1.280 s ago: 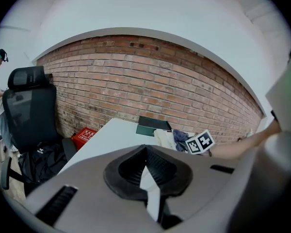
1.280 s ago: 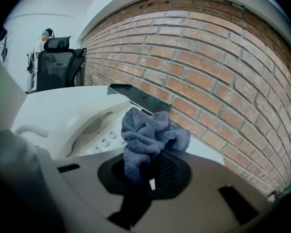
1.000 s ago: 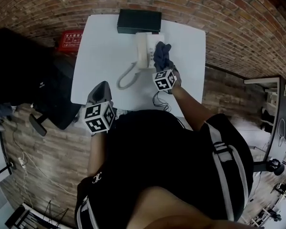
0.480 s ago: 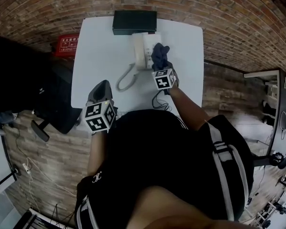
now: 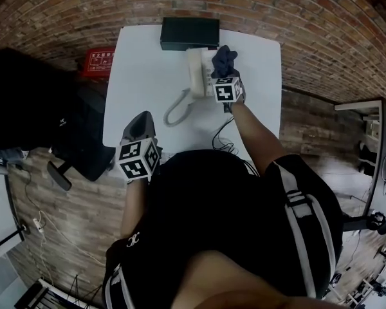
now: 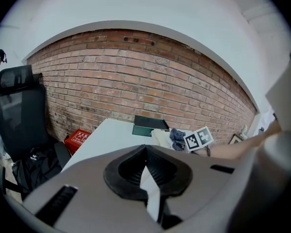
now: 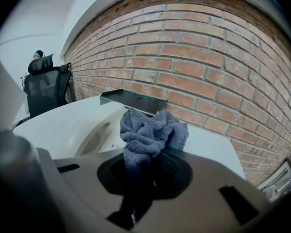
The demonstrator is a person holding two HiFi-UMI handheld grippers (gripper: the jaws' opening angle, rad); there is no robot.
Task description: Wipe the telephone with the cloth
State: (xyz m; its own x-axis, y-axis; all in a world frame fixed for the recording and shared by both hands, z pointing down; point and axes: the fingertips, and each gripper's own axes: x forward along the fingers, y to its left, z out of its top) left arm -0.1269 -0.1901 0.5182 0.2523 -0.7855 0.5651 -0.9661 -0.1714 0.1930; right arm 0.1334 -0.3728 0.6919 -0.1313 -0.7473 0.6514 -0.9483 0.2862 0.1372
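right gripper view showed the right gripper [image 7: 150, 171] clamped on the grey cloth [image 7: 150, 130] over the white telephone [image 7: 94, 137]; left gripper [image 5: 140, 118], lower left in head view, had its jaws together.

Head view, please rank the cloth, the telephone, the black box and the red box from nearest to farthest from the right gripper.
1. cloth, clamped in the right gripper itself.
2. telephone, just left of it on the table.
3. black box, at the table's far edge.
4. red box, off the table, to its left.
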